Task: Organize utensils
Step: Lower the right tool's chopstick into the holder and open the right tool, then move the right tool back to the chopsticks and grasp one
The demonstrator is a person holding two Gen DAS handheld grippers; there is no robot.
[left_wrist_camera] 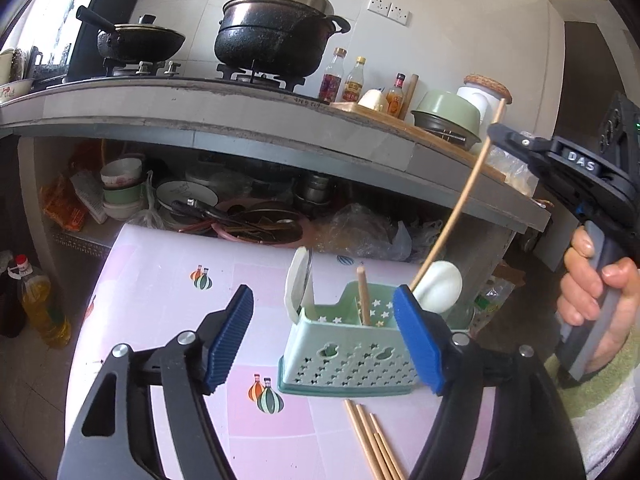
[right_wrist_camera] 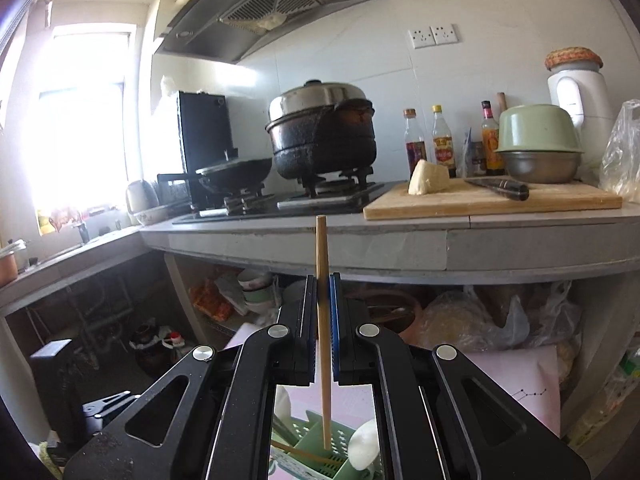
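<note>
Lower centre, the perforated mint plastic caddy [left_wrist_camera: 348, 356] holds one wooden chopstick [left_wrist_camera: 364, 296] and a white spoon [left_wrist_camera: 438, 286]. The left gripper [left_wrist_camera: 324, 344] gapes empty; the right gripper [right_wrist_camera: 322, 320] clamps a round chopstick [right_wrist_camera: 323, 320] above the caddy.

The left wrist camera sat low behind its own fingers [left_wrist_camera: 416, 344], close over the pink table [left_wrist_camera: 160, 280], and looked slightly down across it toward the green utensil caddy [left_wrist_camera: 348, 356] and up at the counter [left_wrist_camera: 240, 108] beyond. The right wrist camera rode higher, nearly level with the counter [right_wrist_camera: 400, 240], facing the stove wall, with the caddy [right_wrist_camera: 316, 440] close beneath its fingers. Both views shared the caddy, the counter, the big black pot [left_wrist_camera: 272, 40] [right_wrist_camera: 324, 136] and the bottles.
</note>
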